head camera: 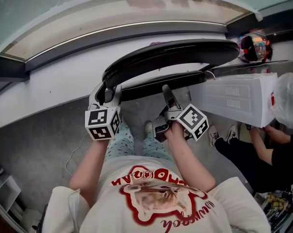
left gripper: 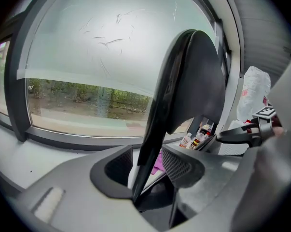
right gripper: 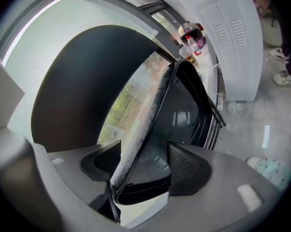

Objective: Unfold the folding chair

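Our white T-shirt (head camera: 151, 198) with its red print fills the bottom of the head view, with pale patterned trousers (head camera: 122, 142) below it. Past our forearms sit the two marker cubes (head camera: 102, 123). The left hand-held gripper (head camera: 107, 89) is released: its jaws stand apart, with the thin black edge of the folding chair (head camera: 170, 55) running up between them and clear of the right-hand pad. The right hand-held gripper (head camera: 166, 92) is released too, jaws apart around a pale, dusty-looking rim of the chair's lower panel, which lies close to one jaw.

We see the chair directly in front of us, its two black panels near each other and tilted toward the white wall under the window (left gripper: 97, 57). The floor (head camera: 34, 140) is grey and speckled, and a thin cable (head camera: 73, 157) lies on it. A white casing with vent slots (head camera: 233, 98) stands to the right, just beside the chair. Small bottles (left gripper: 198, 138) sit on the sill behind it.

We cannot see the chair's legs or where it meets the floor. A person in black (head camera: 253, 154) is cut off at the right edge, beside a clear plastic bag (head camera: 287, 101). A shiny, colourful round thing (head camera: 255, 47) on the sill is too small to identify.
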Available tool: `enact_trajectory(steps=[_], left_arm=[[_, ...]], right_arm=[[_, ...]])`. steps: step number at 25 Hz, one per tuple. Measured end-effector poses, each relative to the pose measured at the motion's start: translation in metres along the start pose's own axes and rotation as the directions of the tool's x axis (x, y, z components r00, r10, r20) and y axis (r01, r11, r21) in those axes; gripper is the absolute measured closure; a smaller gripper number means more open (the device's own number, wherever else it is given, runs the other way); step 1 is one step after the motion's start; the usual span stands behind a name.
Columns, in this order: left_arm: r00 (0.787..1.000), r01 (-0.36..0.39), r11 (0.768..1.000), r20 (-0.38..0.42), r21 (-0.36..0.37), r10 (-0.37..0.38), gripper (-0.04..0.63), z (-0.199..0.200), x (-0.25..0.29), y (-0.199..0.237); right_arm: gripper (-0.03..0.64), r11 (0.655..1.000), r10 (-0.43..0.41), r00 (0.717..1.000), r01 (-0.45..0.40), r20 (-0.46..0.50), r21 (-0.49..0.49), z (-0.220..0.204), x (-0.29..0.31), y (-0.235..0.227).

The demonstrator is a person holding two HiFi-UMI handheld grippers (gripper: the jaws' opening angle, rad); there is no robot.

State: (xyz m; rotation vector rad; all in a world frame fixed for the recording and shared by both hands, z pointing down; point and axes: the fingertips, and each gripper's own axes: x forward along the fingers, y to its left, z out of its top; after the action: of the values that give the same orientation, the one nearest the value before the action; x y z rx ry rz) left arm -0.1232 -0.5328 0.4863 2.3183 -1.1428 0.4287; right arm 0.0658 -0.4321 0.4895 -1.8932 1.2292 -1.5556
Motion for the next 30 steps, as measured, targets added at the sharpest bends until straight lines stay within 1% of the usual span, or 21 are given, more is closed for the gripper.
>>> enact_trajectory(steps=[5, 8, 12, 14, 17, 21, 23, 30], left_arm=[[1.000, 0.016, 1.000, -0.005, 0.014, -0.016, 0.430, -0.002, 0.002, -0.001], [1.000, 0.024, 0.999, -0.006, 0.023, -0.024, 0.459, -0.002, 0.002, 0.000], [0.999, 0.036, 0.999, -0.008, 0.037, -0.036, 0.462, -0.002, 0.002, 0.001], [0.999, 0.043, 0.998, -0.014, 0.044, -0.043, 0.462, -0.002, 0.002, 0.002], [0.998, 0.053, 0.997, -0.018, 0.050, -0.052, 0.465, -0.002, 0.003, 0.001], [0.998, 0.057, 0.997, -0.015, 0.054, -0.056, 0.466, -0.002, 0.003, 0.000], [0.998, 0.060, 0.997, -0.017, 0.055, -0.059, 0.466, -0.003, 0.003, 0.000], [0.997, 0.076, 0.995, -0.017, 0.065, -0.075, 0.468, -0.003, 0.003, -0.001]], right_arm=[[0.293, 0.993, -0.022, 1.000, 0.023, -0.012, 0.113, -0.006, 0.016, 0.003], [0.291, 0.982, -0.060, 0.998, 0.062, -0.017, 0.180, -0.008, 0.026, -0.001], [0.291, 0.964, -0.111, 0.994, 0.112, -0.018, 0.241, -0.009, 0.042, -0.005], [0.291, 0.959, -0.133, 0.991, 0.134, -0.019, 0.249, -0.010, 0.049, -0.006], [0.320, 0.957, -0.156, 0.987, 0.159, -0.032, 0.243, -0.009, 0.057, -0.006], [0.382, 0.952, -0.166, 0.985, 0.173, -0.048, 0.251, -0.009, 0.063, -0.003], [0.383, 0.954, -0.166, 0.985, 0.172, -0.045, 0.246, -0.008, 0.063, -0.002], [0.374, 0.964, -0.124, 0.992, 0.126, -0.024, 0.235, -0.010, 0.055, -0.005]])
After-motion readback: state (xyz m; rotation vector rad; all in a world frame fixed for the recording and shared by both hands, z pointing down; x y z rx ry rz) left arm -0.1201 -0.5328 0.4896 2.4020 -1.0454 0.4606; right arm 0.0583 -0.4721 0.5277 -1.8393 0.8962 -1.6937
